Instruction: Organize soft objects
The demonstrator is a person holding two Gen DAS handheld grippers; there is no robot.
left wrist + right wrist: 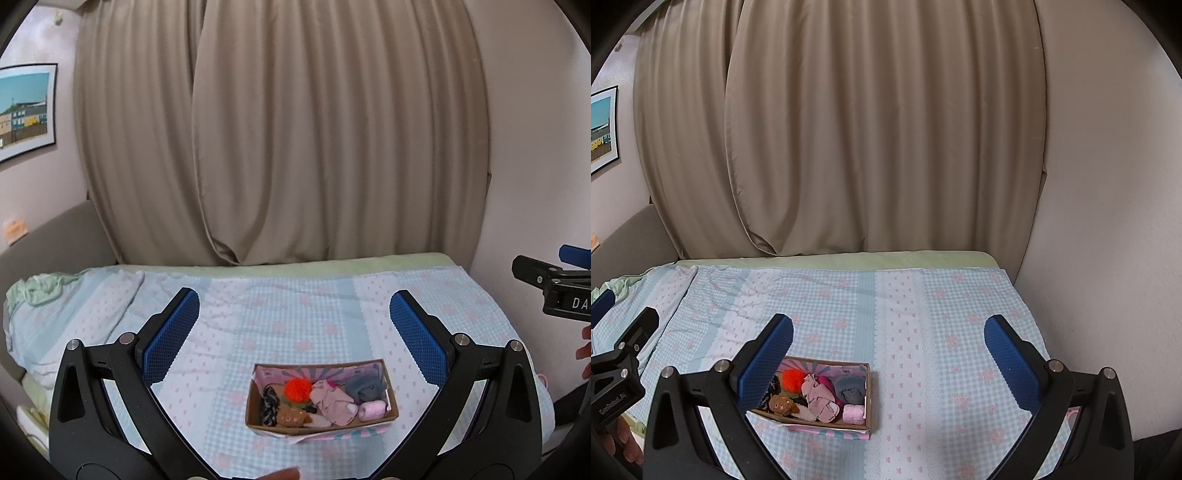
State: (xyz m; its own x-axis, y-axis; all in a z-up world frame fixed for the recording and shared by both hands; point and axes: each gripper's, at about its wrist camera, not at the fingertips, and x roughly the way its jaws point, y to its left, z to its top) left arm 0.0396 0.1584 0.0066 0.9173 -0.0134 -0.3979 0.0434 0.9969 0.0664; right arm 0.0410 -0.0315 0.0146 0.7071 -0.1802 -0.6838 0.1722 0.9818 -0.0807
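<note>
Soft objects (334, 402) fill our cardboard box (392, 400) on the bed (258, 317); above it, our left gripper (294, 332) and right gripper (888, 356) hover, fingers apart, empty.

Bedsheet (295, 317) light blue gingham with pink floral and white lacy bands. Box (392, 400) brown cardboard inside, pink-blue stripes outside. Pom-pom (297, 389) orange-red, curtain (280, 129) beige.

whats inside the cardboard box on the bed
The cardboard box holds an orange pompom, a brown plush toy, a dark braided piece, a pink cloth, a grey cloth and a pale pink roll. Anything underneath them is covered.
</note>
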